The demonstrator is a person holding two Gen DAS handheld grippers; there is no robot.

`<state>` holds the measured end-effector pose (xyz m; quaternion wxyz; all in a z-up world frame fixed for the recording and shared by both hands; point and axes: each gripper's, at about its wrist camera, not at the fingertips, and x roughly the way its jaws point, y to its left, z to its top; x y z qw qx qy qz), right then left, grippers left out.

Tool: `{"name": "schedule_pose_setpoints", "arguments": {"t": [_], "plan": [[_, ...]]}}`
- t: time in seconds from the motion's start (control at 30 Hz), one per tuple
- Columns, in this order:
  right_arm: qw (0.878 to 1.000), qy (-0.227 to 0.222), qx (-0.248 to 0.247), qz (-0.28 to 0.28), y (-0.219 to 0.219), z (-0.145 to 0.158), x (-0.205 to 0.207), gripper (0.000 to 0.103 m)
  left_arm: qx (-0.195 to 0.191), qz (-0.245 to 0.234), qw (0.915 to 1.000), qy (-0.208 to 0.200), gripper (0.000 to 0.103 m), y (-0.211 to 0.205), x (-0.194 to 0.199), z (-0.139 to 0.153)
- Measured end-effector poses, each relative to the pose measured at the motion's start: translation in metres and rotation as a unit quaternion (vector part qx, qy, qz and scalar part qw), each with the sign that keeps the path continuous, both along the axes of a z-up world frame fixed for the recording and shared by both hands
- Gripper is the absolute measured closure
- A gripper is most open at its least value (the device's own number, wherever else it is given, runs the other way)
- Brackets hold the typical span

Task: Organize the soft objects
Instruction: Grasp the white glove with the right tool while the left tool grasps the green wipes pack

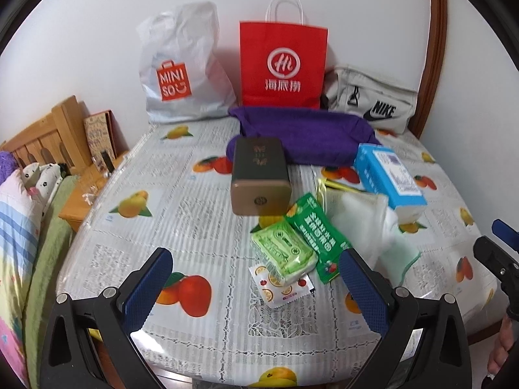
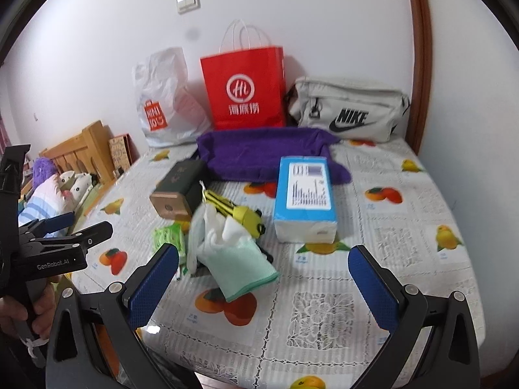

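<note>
Right wrist: pale cloth (image 2: 227, 253) between open right gripper (image 2: 263, 283); untouched.

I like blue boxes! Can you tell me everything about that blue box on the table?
The blue box is a soft-looking pack of tissues in light blue wrap, with a white label of small print and a barcode-like patch on top. Its near end shows white. It lies flat on the fruit-patterned tablecloth, its far end against or over the purple cloth. From the left wrist view, it sits beside the white and mint cloth. Neither gripper touches it.
</note>
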<state>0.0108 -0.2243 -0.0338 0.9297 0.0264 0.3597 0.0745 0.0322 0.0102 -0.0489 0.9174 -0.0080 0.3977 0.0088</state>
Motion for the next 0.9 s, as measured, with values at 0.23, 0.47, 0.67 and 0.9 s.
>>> {"name": "schedule_pose_setpoints", "arguments": {"t": [0.23, 0.47, 0.67, 0.9], "plan": [[0.999, 0.032, 0.009, 0.018, 0.006, -0.032, 0.020, 0.000, -0.006, -0.006, 0.9996, 0.028, 0.000, -0.001, 0.015, -0.036], [0.998, 0.045, 0.014, 0.040, 0.010, -0.052, 0.033, 0.001, -0.009, -0.023, 0.9979, 0.060, 0.001, -0.009, 0.035, -0.070], [0.997, 0.052, 0.013, 0.056, 0.015, -0.068, 0.047, 0.001, -0.009, -0.029, 0.9964, 0.079, 0.001, -0.012, 0.054, -0.091], [0.995, 0.046, 0.013, 0.090, 0.031, -0.078, 0.059, 0.002, -0.017, -0.035, 0.9947, 0.095, 0.001, -0.018, 0.073, -0.105]]}}
